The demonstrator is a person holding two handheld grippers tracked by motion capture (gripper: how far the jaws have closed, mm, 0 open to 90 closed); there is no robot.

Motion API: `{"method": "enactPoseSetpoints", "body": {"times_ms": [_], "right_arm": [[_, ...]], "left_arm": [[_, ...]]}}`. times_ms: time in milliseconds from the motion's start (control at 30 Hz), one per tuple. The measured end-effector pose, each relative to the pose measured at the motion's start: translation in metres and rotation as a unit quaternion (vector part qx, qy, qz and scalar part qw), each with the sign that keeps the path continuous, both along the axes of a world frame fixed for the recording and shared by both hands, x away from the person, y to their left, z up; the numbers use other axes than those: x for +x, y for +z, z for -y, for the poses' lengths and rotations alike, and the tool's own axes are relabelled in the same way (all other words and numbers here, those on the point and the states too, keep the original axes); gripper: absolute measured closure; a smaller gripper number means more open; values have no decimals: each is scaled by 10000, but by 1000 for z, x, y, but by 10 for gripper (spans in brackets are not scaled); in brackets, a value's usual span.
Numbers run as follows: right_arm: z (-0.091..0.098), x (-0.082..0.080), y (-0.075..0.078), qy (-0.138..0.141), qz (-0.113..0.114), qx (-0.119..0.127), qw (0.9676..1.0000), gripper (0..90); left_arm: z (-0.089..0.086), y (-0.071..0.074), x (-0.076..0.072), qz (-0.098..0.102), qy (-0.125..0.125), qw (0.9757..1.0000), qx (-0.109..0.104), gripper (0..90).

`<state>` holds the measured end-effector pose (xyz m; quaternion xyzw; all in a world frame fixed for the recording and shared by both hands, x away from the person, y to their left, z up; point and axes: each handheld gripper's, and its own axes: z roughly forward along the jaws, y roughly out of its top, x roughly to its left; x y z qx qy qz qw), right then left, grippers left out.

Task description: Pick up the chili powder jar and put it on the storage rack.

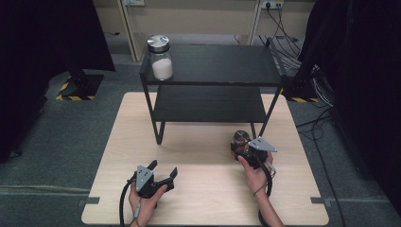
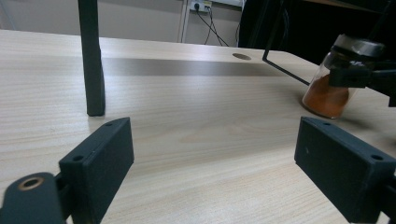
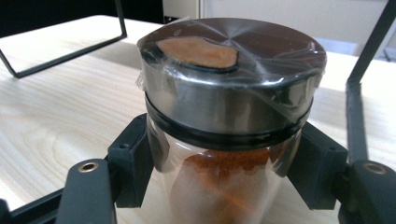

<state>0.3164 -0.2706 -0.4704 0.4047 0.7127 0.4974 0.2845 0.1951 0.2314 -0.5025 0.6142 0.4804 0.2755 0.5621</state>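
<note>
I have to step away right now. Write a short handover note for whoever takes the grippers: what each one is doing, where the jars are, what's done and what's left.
Right gripper: shut on the orange spice jar, jaws clamped on the glass just under its metal lid; the jar stands on the table by the rack's right front leg.
Left gripper: open, holding nothing, low over the table's near left.
White-powder jar: already on the black rack, top shelf, left corner.
Done: orange jar gripped.
Left, probably: lift it and shelve it on the rack.
</note>
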Motion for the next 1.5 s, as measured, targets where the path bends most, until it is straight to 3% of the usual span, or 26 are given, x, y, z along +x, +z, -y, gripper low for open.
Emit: {"method": "enactPoseSetpoints", "body": {"times_ms": [400, 767, 1500], "right_arm": [[6, -24, 13, 52, 350, 208, 9992, 322], [16, -44, 44, 41, 756, 385, 9964, 322], [22, -59, 103, -25, 1120, 457, 9926, 322]], "left_arm": [[0, 0, 0, -10, 11, 10000, 12, 112], [1, 1, 0, -12, 27, 10000, 31, 111], [2, 1, 0, -19, 36, 10000, 35, 111]]}}
